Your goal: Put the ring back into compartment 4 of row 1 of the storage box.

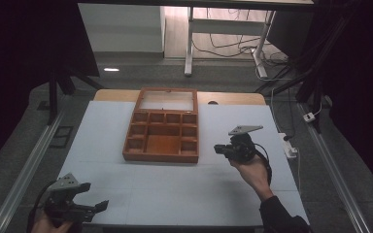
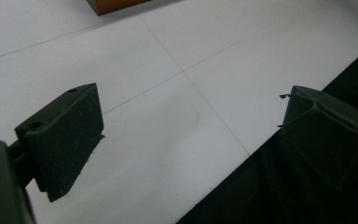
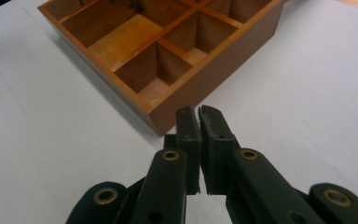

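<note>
A brown wooden box [image 1: 161,132] with several open compartments stands in the middle of the white table, its glass-paned lid [image 1: 167,100] tipped back behind it. My right gripper [image 1: 217,149] hovers just right of the box, pointing at its near right corner [image 3: 161,122]; its jaws [image 3: 198,114] are pressed together with nothing between them. My left gripper [image 1: 102,206] sits at the table's front left edge, far from the box. Its two pads [image 2: 65,137] stand wide apart over bare table, holding nothing.
The white table top [image 1: 175,189] spreads around the box, with its front edge [image 2: 223,182] right under my left gripper. A metal rail [image 1: 24,170] runs along the left side. Desk legs and cables [image 1: 252,48] lie beyond the far edge.
</note>
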A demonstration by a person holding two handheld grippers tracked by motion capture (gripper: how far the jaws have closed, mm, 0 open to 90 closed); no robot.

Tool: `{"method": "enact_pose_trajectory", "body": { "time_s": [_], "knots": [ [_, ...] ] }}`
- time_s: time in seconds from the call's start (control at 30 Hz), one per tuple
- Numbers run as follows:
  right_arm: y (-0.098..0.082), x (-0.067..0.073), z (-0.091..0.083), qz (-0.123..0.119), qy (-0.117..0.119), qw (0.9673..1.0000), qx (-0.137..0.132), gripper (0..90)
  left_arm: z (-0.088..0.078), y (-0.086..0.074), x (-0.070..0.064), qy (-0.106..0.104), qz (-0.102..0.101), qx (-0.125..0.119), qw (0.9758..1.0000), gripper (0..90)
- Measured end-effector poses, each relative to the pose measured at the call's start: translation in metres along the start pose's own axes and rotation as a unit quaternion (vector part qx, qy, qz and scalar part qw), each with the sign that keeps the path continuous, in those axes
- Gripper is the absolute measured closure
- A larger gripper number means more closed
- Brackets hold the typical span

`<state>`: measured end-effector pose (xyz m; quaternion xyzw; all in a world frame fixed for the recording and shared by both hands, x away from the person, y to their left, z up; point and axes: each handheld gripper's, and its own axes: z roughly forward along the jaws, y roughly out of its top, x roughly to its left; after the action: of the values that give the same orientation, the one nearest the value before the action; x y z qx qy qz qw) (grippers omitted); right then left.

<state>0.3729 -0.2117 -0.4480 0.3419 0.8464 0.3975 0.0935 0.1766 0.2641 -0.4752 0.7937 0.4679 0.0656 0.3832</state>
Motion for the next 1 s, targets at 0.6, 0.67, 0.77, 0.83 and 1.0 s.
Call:
{"method": "enact_pose_trajectory", "body": {
  "time_s": [0.6,0.67,0.77,0.83,1.0],
  "knots": [
    [0.034,-0.009,0.026,0.003,0.006,1.0,-0.005,86.2,0.0,0.0,0.0,0.001,-0.001,0.0,1.0,5.7],
    [0.037,-0.011,0.03,0.006,0.006,1.0,-0.003,86.2,0.0,0.0,0.0,0.001,-0.001,0.0,1.0,5.7],
    [0.041,-0.014,0.035,0.004,0.0,1.0,0.002,86.2,0.0,0.0,0.0,0.002,-0.001,0.0,1.0,5.9],
    [0.044,-0.016,0.037,0.005,-0.001,1.0,-0.001,86.1,0.0,0.0,0.0,0.002,-0.001,0.0,1.0,5.9],
    [0.054,-0.019,0.042,0.003,-0.006,1.0,-0.003,86.1,0.0,0.0,0.0,0.002,-0.001,-0.001,1.0,5.8]
  ]
}}
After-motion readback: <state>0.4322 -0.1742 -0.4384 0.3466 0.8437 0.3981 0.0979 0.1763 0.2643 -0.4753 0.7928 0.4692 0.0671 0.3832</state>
